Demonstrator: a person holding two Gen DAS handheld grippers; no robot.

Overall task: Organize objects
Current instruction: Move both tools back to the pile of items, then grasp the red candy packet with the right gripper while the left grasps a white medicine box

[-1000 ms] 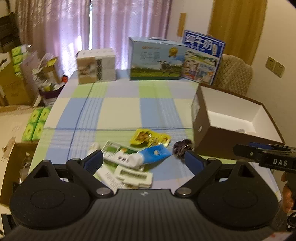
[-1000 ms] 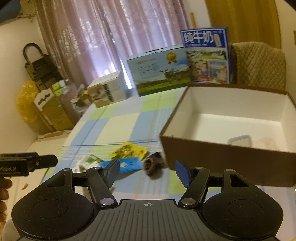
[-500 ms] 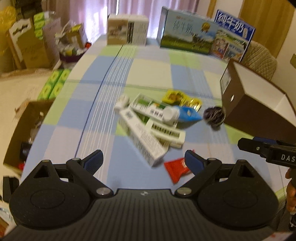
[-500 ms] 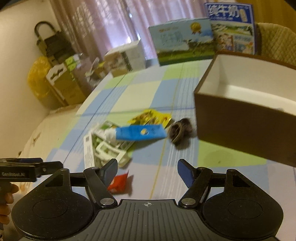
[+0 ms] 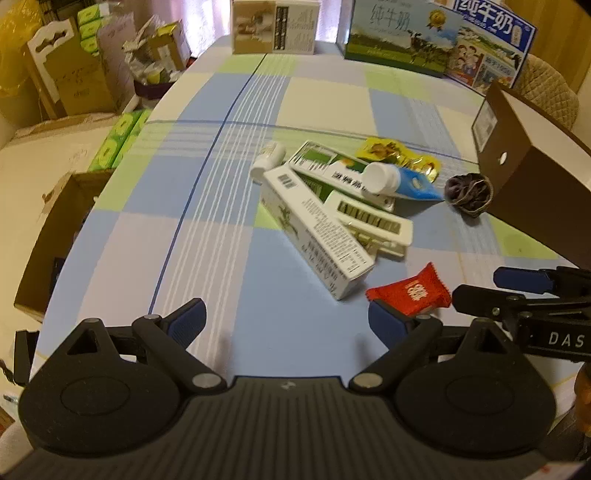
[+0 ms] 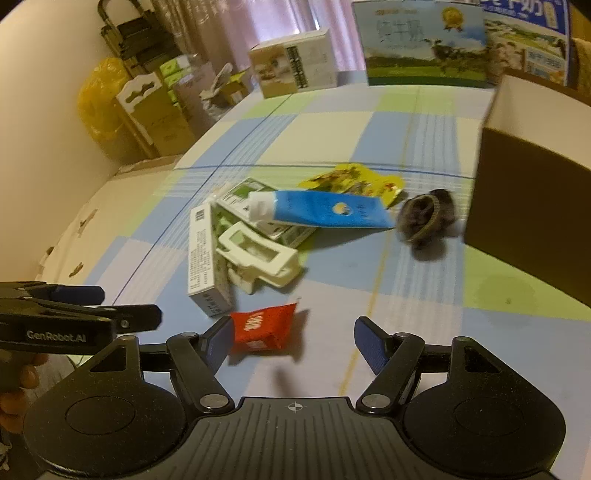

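A pile lies mid-table: a long white box, a white hair clip, a blue tube, a yellow packet and a dark scrunchie. A red snack packet sits nearest me. The brown open box stands at the right. My left gripper is open over bare cloth, its right finger close beside the red packet. My right gripper is open too, with the red packet just inside its left finger. The scrunchie rests next to the brown box.
Milk cartons and a beige box line the table's far edge. Cardboard boxes and green packs crowd the floor to the left. A padded chair stands behind the brown box.
Both grippers have drawn back toward the near edge and tilted down. The red packet and the long white box have come into view. Both stay open.
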